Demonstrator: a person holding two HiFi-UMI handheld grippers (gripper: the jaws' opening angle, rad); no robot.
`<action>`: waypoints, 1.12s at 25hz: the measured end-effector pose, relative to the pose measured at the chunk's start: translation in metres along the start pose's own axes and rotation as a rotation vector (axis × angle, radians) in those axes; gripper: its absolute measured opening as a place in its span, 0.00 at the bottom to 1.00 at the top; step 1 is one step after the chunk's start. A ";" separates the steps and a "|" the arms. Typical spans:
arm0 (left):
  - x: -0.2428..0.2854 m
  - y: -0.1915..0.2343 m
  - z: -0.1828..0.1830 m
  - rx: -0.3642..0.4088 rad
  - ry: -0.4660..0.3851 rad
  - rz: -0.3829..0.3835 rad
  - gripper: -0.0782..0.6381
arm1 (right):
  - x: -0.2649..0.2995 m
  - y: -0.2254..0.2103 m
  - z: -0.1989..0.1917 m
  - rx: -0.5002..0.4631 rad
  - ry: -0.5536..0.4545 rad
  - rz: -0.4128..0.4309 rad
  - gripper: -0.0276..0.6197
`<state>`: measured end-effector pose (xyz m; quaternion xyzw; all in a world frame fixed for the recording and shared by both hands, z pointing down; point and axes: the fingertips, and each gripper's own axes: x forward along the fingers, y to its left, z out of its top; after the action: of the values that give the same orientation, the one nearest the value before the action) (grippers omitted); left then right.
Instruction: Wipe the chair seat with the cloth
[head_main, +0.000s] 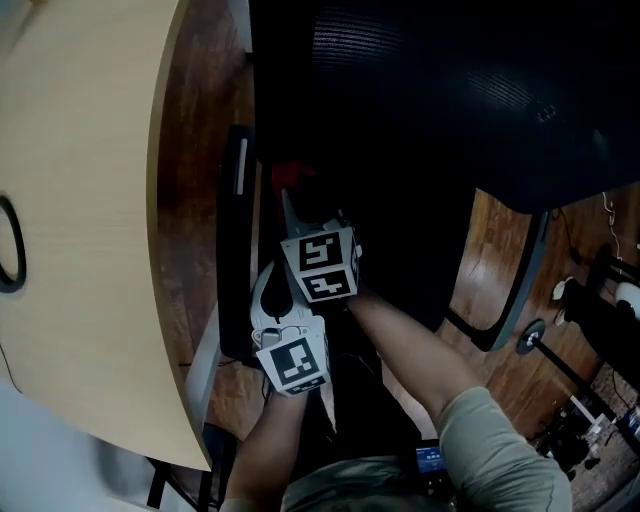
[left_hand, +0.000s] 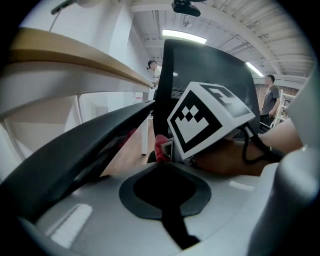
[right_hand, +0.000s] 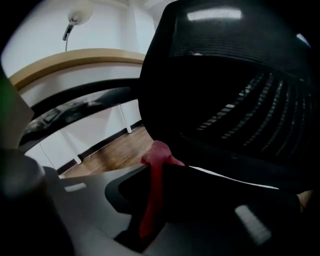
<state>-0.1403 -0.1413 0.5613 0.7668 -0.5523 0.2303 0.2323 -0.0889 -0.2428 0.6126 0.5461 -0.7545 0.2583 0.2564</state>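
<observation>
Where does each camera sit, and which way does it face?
Head view: on the person's head, looking steeply down on the chair, desk, both forearms, the left tool and right tool.
Left gripper view: on the left tool, looking along its jaws at the chair back; the right hand shows.
Right gripper view: on the right tool, facing the chair back, cloth pinched in its jaws; no body part shows.
Shared: both gripper views catch the chair back, desk and cloth.
</observation>
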 end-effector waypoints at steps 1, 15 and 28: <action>0.004 0.003 -0.002 -0.005 0.000 0.013 0.12 | 0.008 0.000 0.000 0.000 0.005 0.004 0.15; 0.025 0.010 -0.026 0.014 0.086 0.041 0.12 | 0.057 -0.009 -0.020 -0.007 0.083 0.030 0.15; 0.037 -0.079 -0.007 0.102 0.076 -0.104 0.12 | -0.018 -0.162 -0.059 0.109 0.131 -0.222 0.14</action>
<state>-0.0552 -0.1423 0.5818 0.7961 -0.4899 0.2747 0.2253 0.0767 -0.2344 0.6611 0.6211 -0.6561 0.3041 0.3021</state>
